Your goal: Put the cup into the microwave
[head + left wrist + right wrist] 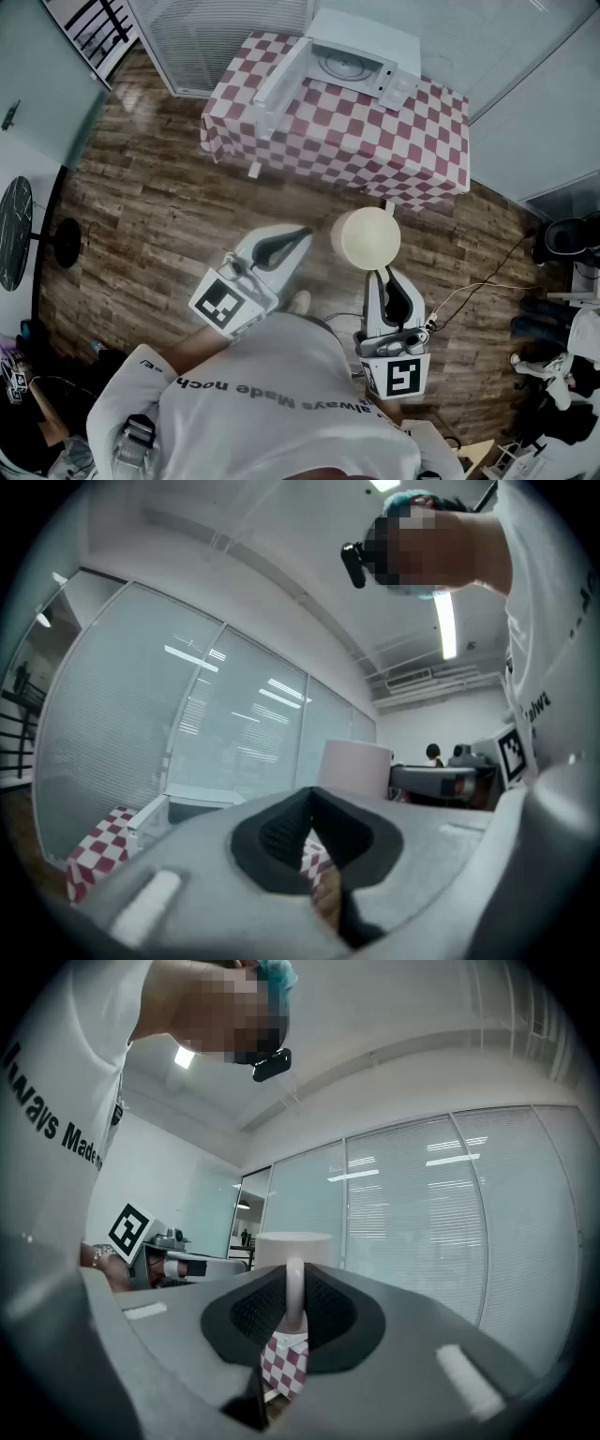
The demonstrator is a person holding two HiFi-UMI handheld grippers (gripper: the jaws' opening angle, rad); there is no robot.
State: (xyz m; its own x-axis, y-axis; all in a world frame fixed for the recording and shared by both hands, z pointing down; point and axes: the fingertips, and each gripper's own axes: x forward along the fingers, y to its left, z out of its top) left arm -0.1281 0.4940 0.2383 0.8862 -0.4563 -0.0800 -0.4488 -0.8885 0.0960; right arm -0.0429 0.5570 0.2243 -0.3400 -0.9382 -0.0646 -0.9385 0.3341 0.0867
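Cup (366, 237) hangs in the air at the tips of the right gripper (385, 274), over the floor and short of the table. In the right gripper view the jaws are pinched on the cup's thin loop handle (294, 1296), with the cup body (292, 1244) just past the pads. Cup is pale cream, smooth and round with a wide mouth.

Left gripper (302, 234) is beside it and not touching. Its jaws are pressed together with nothing between them. Both grippers have grey plastic shells, black ribbed pads and square-marker cubes.

Microwave (361, 56) is a white box with its door (277, 86) swung open, well apart from the cup. It sits on a table (375, 141) under a red-and-white check cloth.

Floor (141, 197) is brown wood plank. Glass walls with blinds (220, 37) stand behind the table.
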